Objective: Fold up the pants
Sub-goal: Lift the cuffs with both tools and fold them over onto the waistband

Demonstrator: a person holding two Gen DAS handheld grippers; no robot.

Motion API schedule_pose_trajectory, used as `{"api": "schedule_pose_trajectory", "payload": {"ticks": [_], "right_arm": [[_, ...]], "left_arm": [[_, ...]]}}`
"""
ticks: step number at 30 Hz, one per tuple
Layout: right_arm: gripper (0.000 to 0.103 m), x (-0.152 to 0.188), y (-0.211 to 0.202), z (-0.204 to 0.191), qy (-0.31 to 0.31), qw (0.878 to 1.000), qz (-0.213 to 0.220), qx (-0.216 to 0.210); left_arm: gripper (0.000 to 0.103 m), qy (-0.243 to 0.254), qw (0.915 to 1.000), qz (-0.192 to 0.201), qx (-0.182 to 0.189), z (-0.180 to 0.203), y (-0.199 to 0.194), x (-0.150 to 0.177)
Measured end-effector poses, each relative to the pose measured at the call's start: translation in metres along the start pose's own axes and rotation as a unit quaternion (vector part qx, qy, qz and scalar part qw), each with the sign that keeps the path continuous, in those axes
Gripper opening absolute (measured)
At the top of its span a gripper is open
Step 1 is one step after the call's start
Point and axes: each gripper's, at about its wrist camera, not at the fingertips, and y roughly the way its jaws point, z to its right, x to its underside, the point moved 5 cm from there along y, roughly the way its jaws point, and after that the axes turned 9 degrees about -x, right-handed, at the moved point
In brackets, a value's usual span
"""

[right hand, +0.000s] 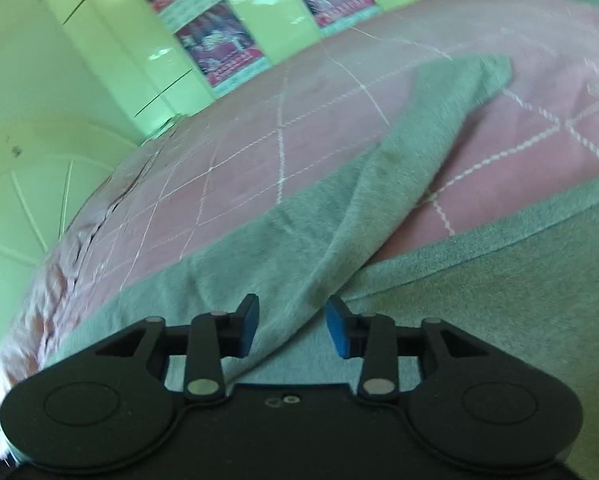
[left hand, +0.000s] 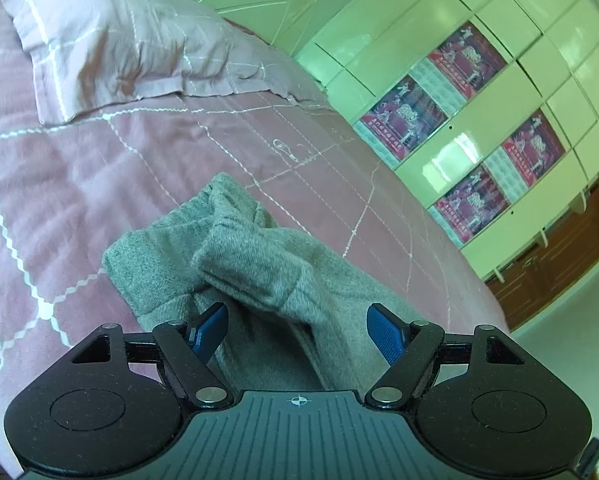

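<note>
Grey pants (left hand: pixel 255 256) lie bunched on a pink bed cover (left hand: pixel 99 184). In the left wrist view my left gripper (left hand: pixel 297 332) stands open just above them, with a thick roll of the grey cloth between its blue pads (left hand: pixel 383 334), which do not press on it. In the right wrist view the pants (right hand: pixel 415 148) stretch away as a long leg towards the far right, with a raised fold running back between the jaws. My right gripper (right hand: pixel 293 328) is open around that fold, and small gaps show beside its pads (right hand: pixel 336 330).
A pink pillow (left hand: pixel 111 52) lies at the head of the bed, at the far left. Pale wardrobe doors with red posters (left hand: pixel 455 120) stand beyond the bed's far edge. A pale headboard (right hand: pixel 27 184) shows at the left of the right wrist view.
</note>
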Motion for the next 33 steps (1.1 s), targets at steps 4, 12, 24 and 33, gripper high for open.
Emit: {"api": "schedule_pose_trajectory", "payload": {"ticks": [4,12,24,33], "right_arm": [[0.025,-0.011,0.018,0.018,0.049,0.999,-0.008,0.002],[0.0,-0.038,-0.05,-0.025,-0.05,0.994,0.065,-0.066],[0.0,0.076,-0.077,0.025,0.01,0.999,-0.034,-0.025],[0.0,0.06,-0.086,0.017,0.024,0.999,-0.016,-0.03]], "left_arm": [[0.063,-0.021,0.9997,-0.004,0.013,-0.002,0.014,-0.009],[0.02,-0.014,0.9904,0.018,0.136,0.014,0.024,-0.065],[0.02,0.024,0.9939,-0.087,0.062,-0.048,0.055,-0.036],[0.02,0.027,0.9932,-0.077,0.083,-0.039,0.057,-0.042]]}}
